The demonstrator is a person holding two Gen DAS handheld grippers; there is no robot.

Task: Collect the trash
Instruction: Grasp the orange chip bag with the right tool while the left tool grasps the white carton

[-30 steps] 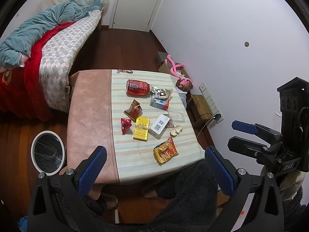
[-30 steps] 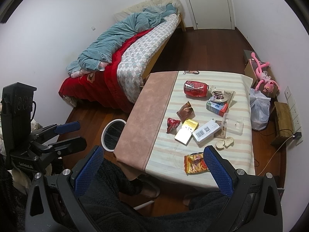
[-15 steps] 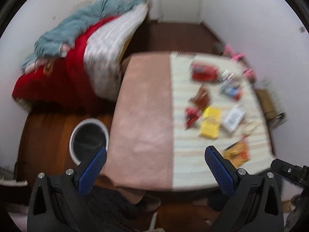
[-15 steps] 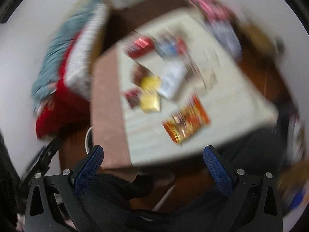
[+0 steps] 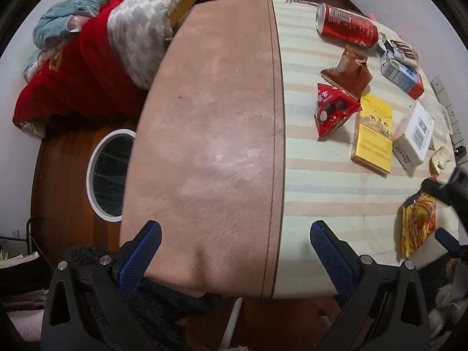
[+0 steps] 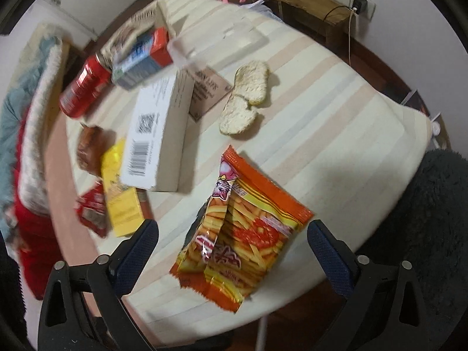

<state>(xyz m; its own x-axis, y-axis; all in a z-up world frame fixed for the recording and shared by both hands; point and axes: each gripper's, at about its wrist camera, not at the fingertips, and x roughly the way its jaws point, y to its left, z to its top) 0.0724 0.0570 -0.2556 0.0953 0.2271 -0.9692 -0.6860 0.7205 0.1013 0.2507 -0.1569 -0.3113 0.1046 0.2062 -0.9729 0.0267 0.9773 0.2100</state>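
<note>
An orange chip bag (image 6: 251, 204) lies near the table's front edge, between the fingers of my right gripper (image 6: 232, 231). Its jaws are closing but the pads stand clear of the bag. Behind the bag lie a white box (image 6: 155, 134), a yellow box (image 6: 120, 193), a red can (image 6: 84, 90), a blue carton (image 6: 140, 55) and rice crackers (image 6: 245, 99). My left gripper (image 5: 235, 234) hangs open and holds nothing over the pink half of the tablecloth (image 5: 204, 117). The chip bag (image 5: 418, 228) shows far right in that view, by a right-gripper finger (image 5: 446, 237).
A white-rimmed bin (image 5: 111, 175) with a black liner stands on the wood floor left of the table. A bed (image 5: 96, 38) lies beyond it. A red packet (image 5: 333, 111) and a brown wrapper (image 5: 348, 73) lie mid-table. A dark fuzzy sleeve (image 6: 424, 219) is at the right.
Both grippers have dropped from high above towards the table and tipped downward. The left view swung over the pink cloth; the right rolled and came down around the chip bag.
</note>
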